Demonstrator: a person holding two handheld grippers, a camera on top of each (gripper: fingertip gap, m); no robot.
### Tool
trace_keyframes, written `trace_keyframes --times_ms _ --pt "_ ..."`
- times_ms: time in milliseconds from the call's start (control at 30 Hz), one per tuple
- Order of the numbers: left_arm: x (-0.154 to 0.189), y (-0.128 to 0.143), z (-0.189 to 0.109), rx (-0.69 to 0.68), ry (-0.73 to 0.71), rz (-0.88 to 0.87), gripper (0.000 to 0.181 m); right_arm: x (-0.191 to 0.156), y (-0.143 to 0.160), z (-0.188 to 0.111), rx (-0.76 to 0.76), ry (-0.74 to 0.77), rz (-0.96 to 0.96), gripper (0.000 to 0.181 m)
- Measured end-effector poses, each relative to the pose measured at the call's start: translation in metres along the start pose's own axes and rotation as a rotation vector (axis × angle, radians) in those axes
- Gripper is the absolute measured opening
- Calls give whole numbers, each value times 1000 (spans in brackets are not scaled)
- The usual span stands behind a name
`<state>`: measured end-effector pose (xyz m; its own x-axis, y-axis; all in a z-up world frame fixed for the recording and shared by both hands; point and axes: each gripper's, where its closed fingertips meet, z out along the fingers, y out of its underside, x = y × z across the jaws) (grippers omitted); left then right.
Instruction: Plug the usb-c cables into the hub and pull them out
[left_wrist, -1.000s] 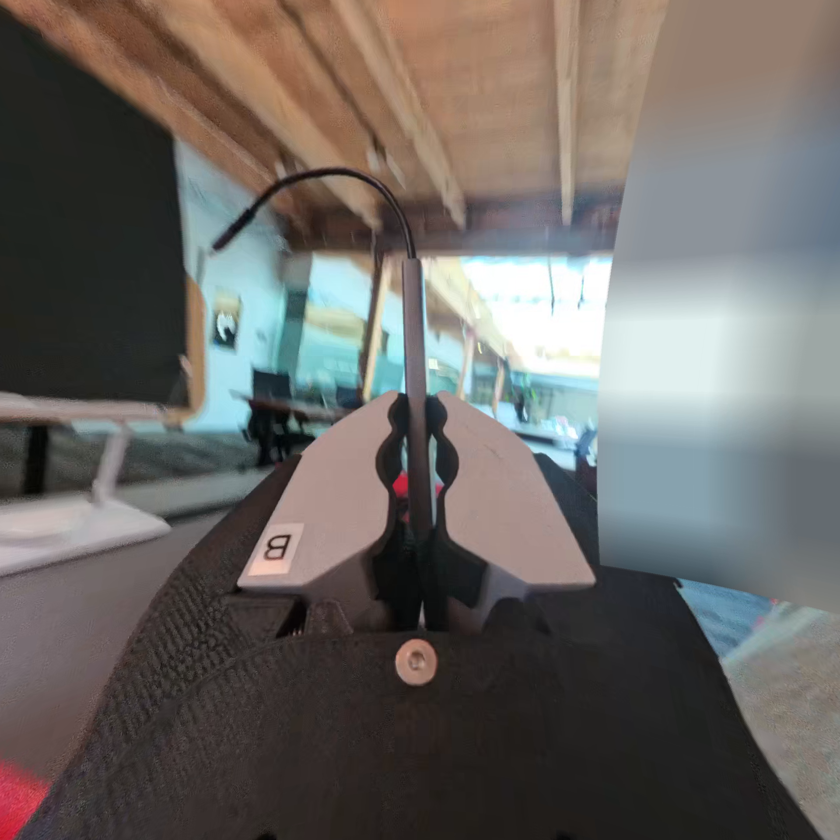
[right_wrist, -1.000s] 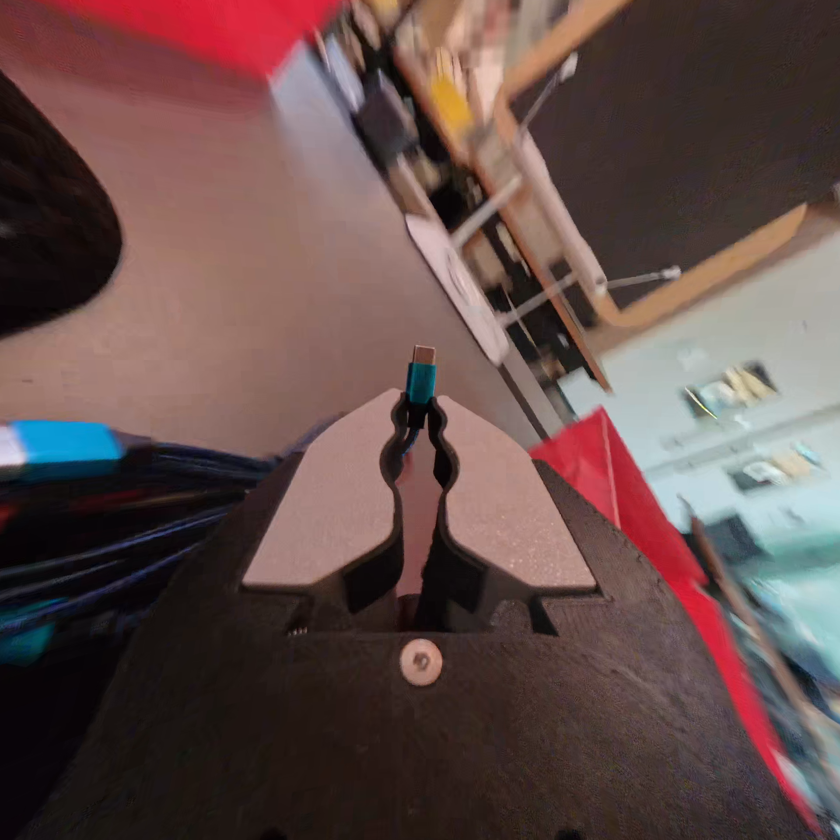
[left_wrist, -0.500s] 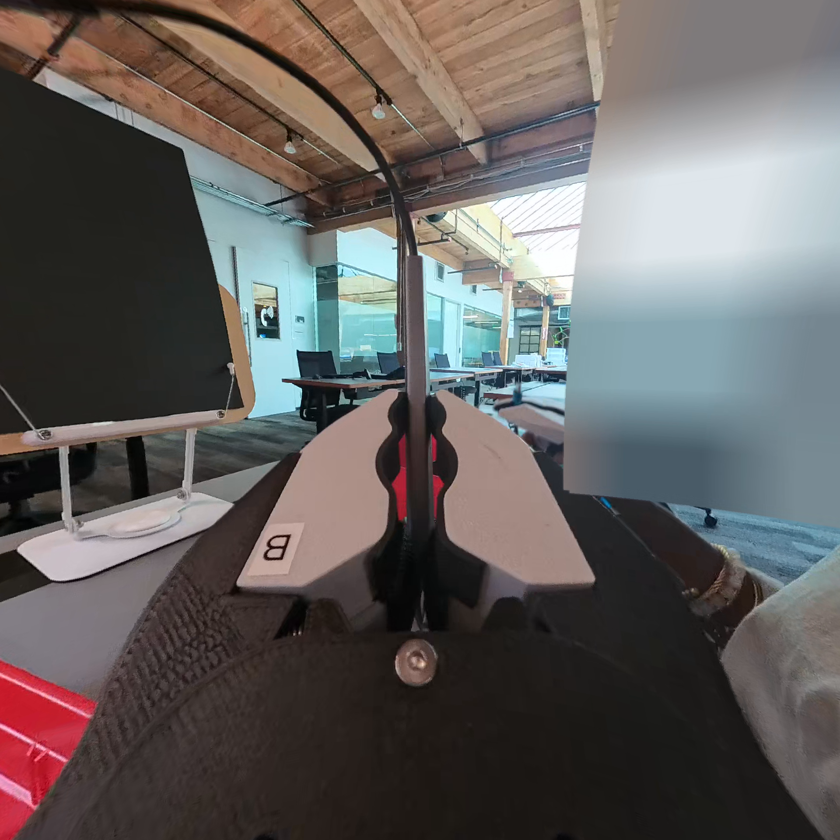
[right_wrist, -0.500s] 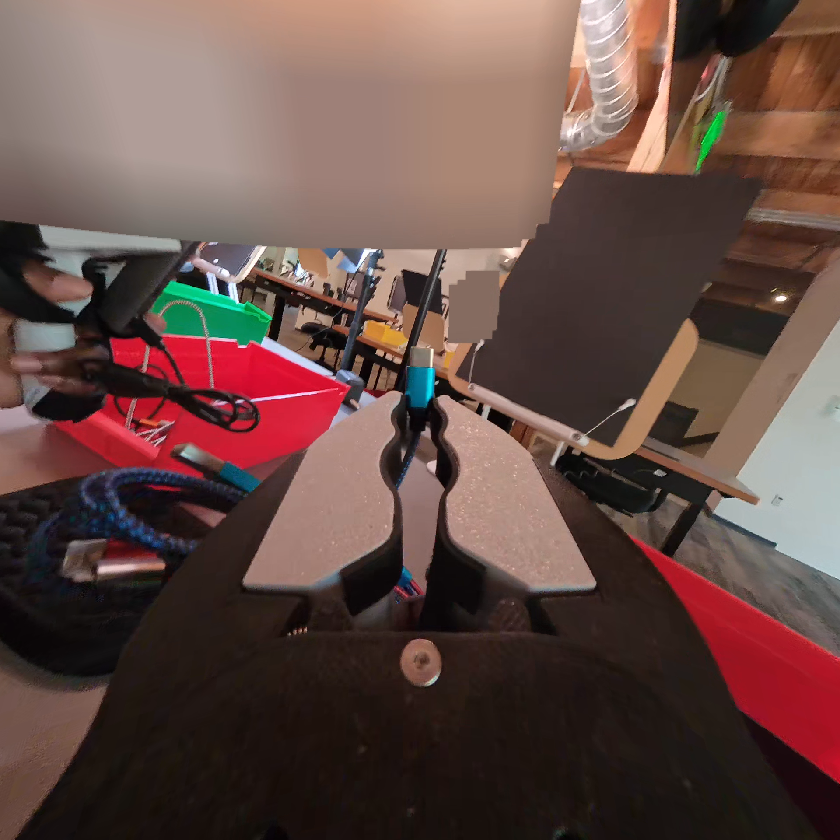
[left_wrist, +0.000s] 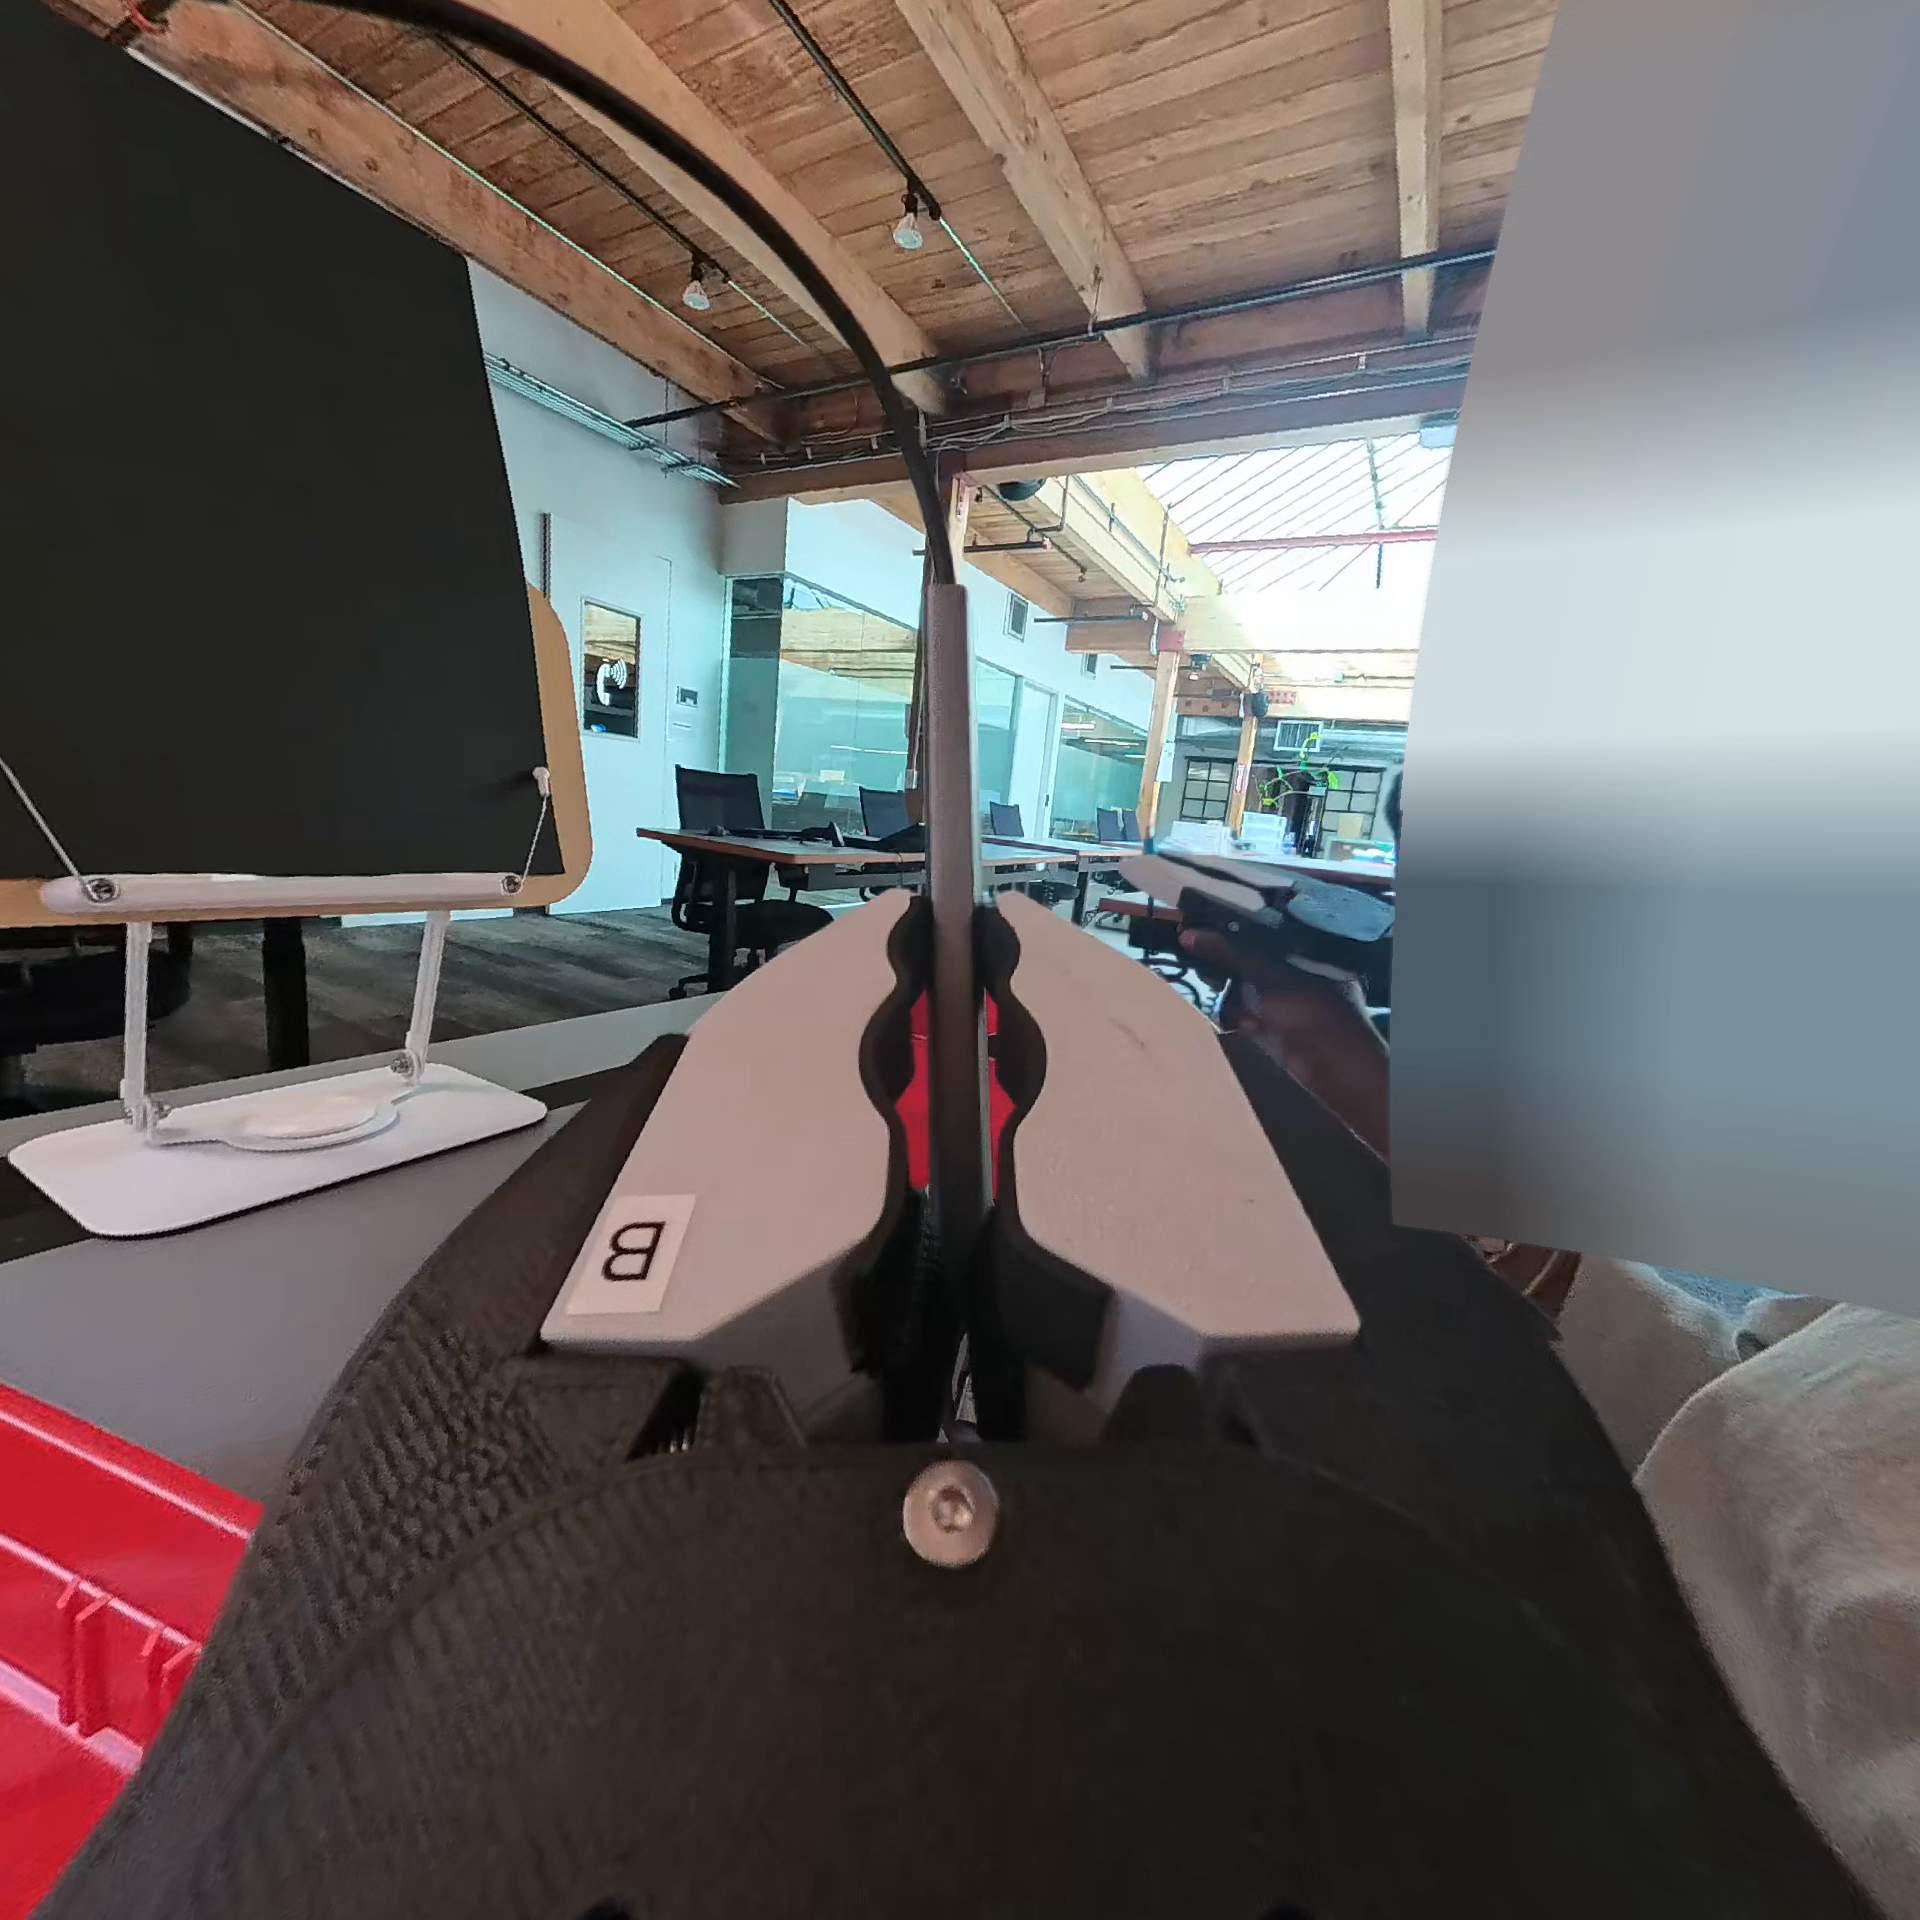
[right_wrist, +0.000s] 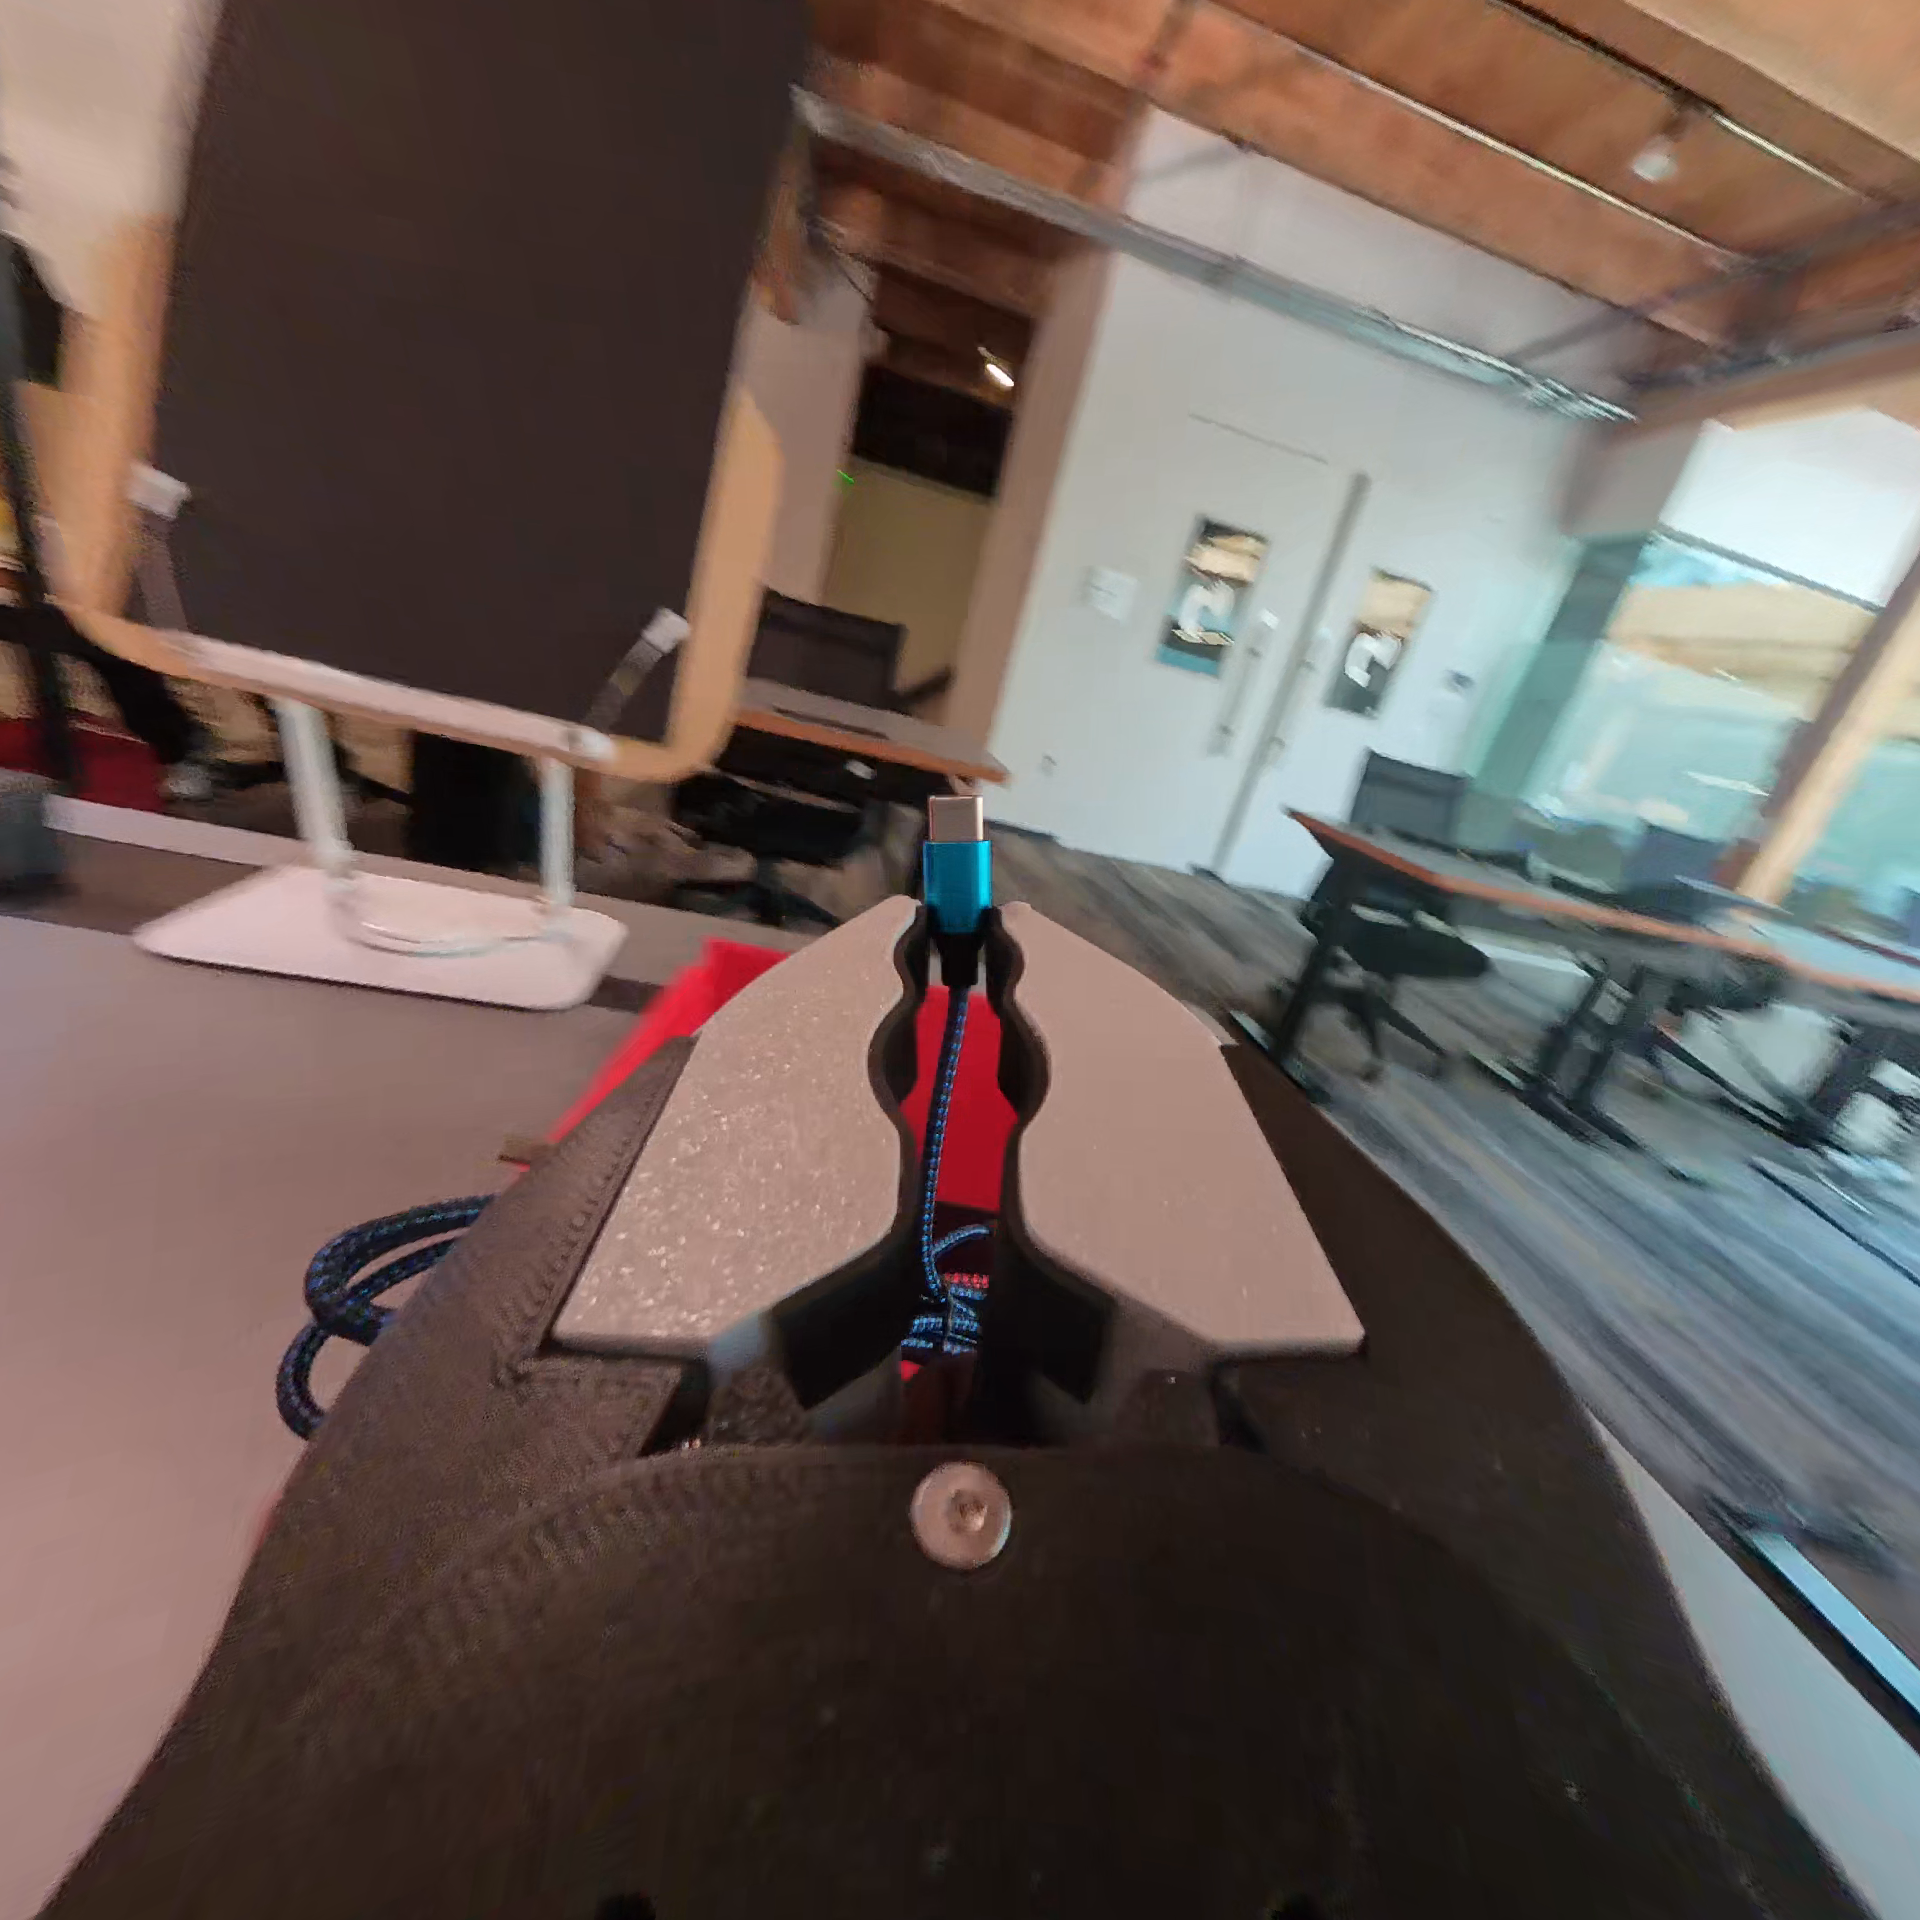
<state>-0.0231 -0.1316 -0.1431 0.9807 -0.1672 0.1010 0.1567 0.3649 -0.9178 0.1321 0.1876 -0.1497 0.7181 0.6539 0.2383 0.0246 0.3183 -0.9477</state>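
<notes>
Left wrist view: my left gripper (left_wrist: 951, 914) is clamped on the hub (left_wrist: 951, 748), held edge-on, its black lead (left_wrist: 727, 177) arching up and left. My right gripper (right_wrist: 961, 914) is clamped on the blue usb-c cable plug (right_wrist: 956, 868), its metal tip free. Risk: with the hub edge-on, no port is visible to me, so a misaligned plug could scrape or twist in my grip.

The hub (left_wrist: 951, 769) looked like smooth, dull grey metal. The plug (right_wrist: 957, 875) was shiny blue metal, and its cable (right_wrist: 940, 1101) was woven cloth. The fingers (left_wrist: 769, 1122) were grainy grey plastic. The table (right_wrist: 208, 1122) was smooth and matt. The ceiling (left_wrist: 1039, 187) was rough wood.
</notes>
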Motion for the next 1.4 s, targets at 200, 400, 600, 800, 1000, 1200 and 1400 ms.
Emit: trace_keyframes --times_ms 200,400,600,800,1000,1200,1400 --pt "0 3 2 -6 3 -6 8 19 65 20 -196 157 -42 9" --pt "0 6 4 -5 9 -26 8 11 81 26 -267 93 -3 11" --pt "0 6 4 -4 10 -26 8 2 88 12 -363 -42 89 28" --pt "-4 9 5 32 2 -91 8 -43 15 -23 -92 -379 194 38" --pt "-14 15 8 85 -41 -231 8 -179 -40 -108 191 -855 -153 47" --pt "-6 26 17 34 -44 -194 8 -282 -50 -145 247 -997 -331 35" --pt "11 33 27 2 17 -218 8 -311 -29 -133 185 -914 -534 26"
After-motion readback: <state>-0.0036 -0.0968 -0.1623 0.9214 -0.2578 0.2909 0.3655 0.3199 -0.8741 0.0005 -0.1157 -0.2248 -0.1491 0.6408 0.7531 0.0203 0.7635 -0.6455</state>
